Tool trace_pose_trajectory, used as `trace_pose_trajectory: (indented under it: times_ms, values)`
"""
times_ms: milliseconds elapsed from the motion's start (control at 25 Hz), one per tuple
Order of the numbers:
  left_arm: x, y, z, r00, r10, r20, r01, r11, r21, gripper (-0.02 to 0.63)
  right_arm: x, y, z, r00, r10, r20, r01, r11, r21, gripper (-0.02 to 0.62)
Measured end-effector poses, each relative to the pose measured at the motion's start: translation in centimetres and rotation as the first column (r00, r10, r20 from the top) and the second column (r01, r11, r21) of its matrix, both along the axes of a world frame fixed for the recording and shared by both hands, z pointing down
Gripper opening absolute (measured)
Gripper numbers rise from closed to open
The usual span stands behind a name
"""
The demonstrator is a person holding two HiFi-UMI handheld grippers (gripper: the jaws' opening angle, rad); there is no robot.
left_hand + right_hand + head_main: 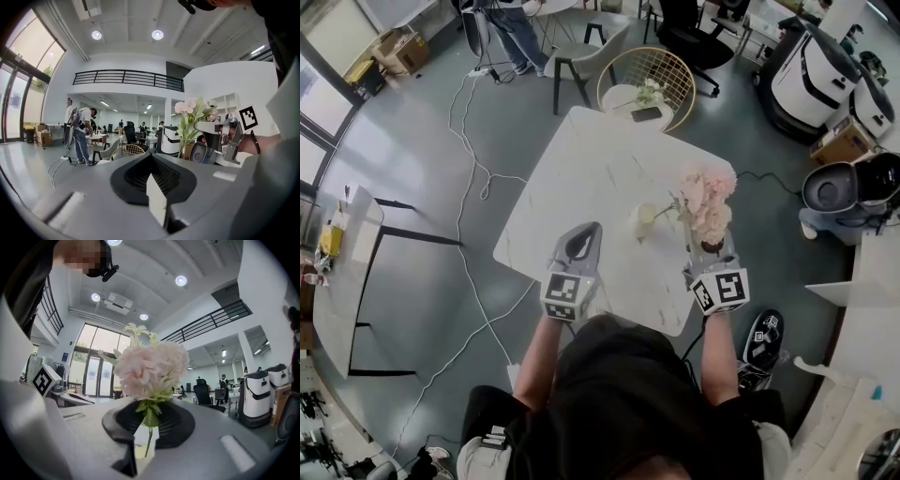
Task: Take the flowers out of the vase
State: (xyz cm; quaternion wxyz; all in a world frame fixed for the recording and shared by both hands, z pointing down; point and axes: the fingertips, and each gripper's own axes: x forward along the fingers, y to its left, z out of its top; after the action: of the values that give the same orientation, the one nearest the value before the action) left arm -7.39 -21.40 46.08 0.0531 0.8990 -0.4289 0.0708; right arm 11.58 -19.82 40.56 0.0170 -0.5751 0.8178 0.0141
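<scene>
A bunch of pink flowers (707,202) with green stems hangs over the right part of the white marble table (581,178). My right gripper (711,248) is shut on its stem. In the right gripper view the stem (149,439) runs down between the pads, with the pink bloom (151,369) just above them. A pale cream shape (645,217) lies left of the bunch; whether it is the vase or a bloom I cannot tell. My left gripper (581,242) hovers over the table's near edge, shut and holding nothing (154,180). From there the flowers (190,110) show to the right.
Beyond the table stands a gold wire chair (649,64) with white flowers and a dark phone on its seat. A grey chair (581,54) and a standing person (517,33) are farther back. Cables (473,169) trail over the floor at the left. White machines (825,70) stand at the right.
</scene>
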Motion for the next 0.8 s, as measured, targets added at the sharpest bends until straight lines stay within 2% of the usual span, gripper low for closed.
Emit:
trace_pose_trajectory:
  times_ms: [320,800]
  values:
    - [2.0,0.3,0.0,0.999,0.051,0.0,-0.051,0.999,-0.003,0.008,2.2,1.7,1.0,0.997,0.066,-0.034,-0.067,0.998,-0.019,0.052]
    - [4.7,1.0,0.4,0.993,0.121,0.017,-0.121,0.993,-0.008,0.008,5.3,3.9,3.6,0.986,0.161,-0.034,-0.163,0.984,-0.068,0.052]
